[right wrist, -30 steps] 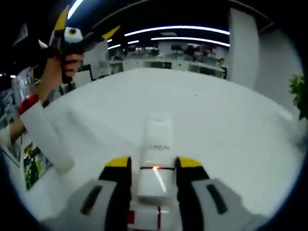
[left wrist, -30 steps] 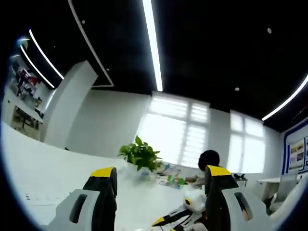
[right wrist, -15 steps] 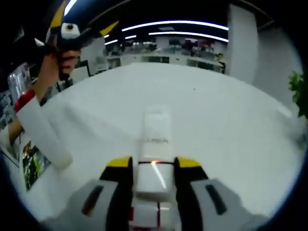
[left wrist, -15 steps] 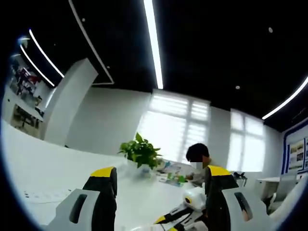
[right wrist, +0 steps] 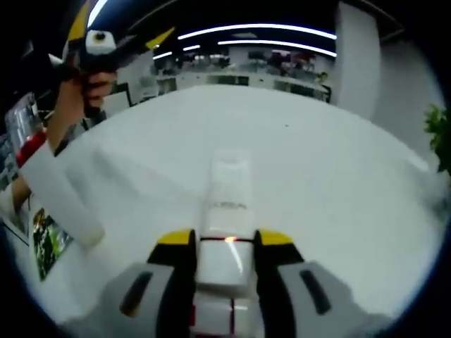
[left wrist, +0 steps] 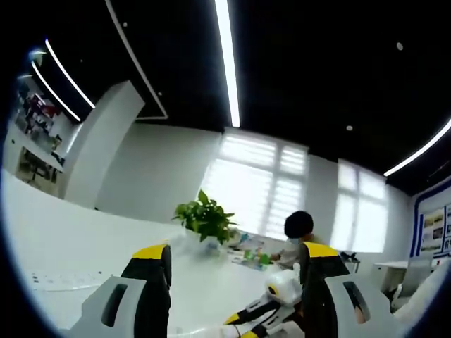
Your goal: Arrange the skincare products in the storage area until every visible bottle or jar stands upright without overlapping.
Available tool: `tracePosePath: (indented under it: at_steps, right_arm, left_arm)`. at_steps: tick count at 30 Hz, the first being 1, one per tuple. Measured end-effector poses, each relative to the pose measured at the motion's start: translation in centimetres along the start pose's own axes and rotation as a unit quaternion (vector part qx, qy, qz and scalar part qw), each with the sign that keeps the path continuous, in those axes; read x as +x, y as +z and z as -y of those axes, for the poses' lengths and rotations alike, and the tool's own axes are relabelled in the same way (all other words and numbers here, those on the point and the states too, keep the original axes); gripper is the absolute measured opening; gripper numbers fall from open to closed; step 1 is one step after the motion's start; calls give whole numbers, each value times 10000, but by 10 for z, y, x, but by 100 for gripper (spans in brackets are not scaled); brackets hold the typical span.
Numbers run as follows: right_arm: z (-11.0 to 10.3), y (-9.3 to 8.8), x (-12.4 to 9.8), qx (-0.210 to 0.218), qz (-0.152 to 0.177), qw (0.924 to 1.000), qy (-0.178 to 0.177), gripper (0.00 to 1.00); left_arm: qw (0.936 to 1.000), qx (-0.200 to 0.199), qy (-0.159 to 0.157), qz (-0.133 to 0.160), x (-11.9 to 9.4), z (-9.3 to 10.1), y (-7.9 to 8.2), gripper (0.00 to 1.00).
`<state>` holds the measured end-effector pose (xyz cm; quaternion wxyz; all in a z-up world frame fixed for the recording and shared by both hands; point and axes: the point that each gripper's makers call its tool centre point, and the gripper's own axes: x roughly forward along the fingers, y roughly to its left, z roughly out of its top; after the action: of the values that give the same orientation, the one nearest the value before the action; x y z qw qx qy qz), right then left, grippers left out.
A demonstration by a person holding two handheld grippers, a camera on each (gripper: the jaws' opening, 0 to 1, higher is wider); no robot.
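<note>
Left gripper view: left tongs wide, empty, raised toward the ceiling, likely kept clear. A plant stands at the bench's far edge.

Right gripper view: right tongs clamp a white skincare tube over mid-bench, lengthwise, presumably for standing upright.

An open-plan office: linear ceiling lights, blinded windows, a potted plant on a long white bench.

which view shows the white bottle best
The right gripper view: the white bottle sits clamped between the right gripper jaws, label facing the camera. The left gripper view looks at the ceiling and a potted plant instead.
</note>
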<state>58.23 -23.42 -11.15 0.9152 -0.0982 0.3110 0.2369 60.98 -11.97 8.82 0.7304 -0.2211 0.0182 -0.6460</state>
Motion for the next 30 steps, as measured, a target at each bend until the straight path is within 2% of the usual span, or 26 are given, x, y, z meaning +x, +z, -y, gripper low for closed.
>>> tracePosePath:
  at_steps: [6, 10, 13, 17, 19, 25, 26, 28, 30]
  right_arm:
    - [-5, 3, 1, -598, -174, 9979, -172, 30]
    - [-15, 8, 4, -1347, -251, 9901, -305, 30]
    - [-19, 10, 4, -1748, -301, 9834, -368, 30]
    - [-21, 13, 5, -2011, -345, 9777, -489, 29]
    - [-19, 15, 3, -2320, -385, 9698, -649, 29]
    - [-23, 34, 0, -3296, -372, 9351, -1252, 29]
    - [-27, 39, 0, -3549, -351, 9247, -1330, 29]
    - [-30, 42, 0, -3610, -295, 9222, -1358, 29]
    - [-29, 46, -2, -3891, -312, 9080, -1523, 29]
  left_arm:
    - [10000, -34, 21, -61, 0, -1, -6, 76]
    - [9999, -48, 36, -120, 0, -2, -10, 76]
    - [9999, -73, 37, -106, 0, -2, -10, 76]
    - [9999, -52, 68, -96, -1, -5, -8, 76]
    - [9999, -53, 70, -77, -1, -5, -7, 76]
    - [9999, -75, 92, -56, -1, -8, -6, 76]
    - [9999, -101, 113, -63, -1, -11, -6, 77]
    - [9997, -158, 147, -71, -2, -14, -7, 77]
    - [9996, -165, 196, -71, -2, -17, -7, 77]
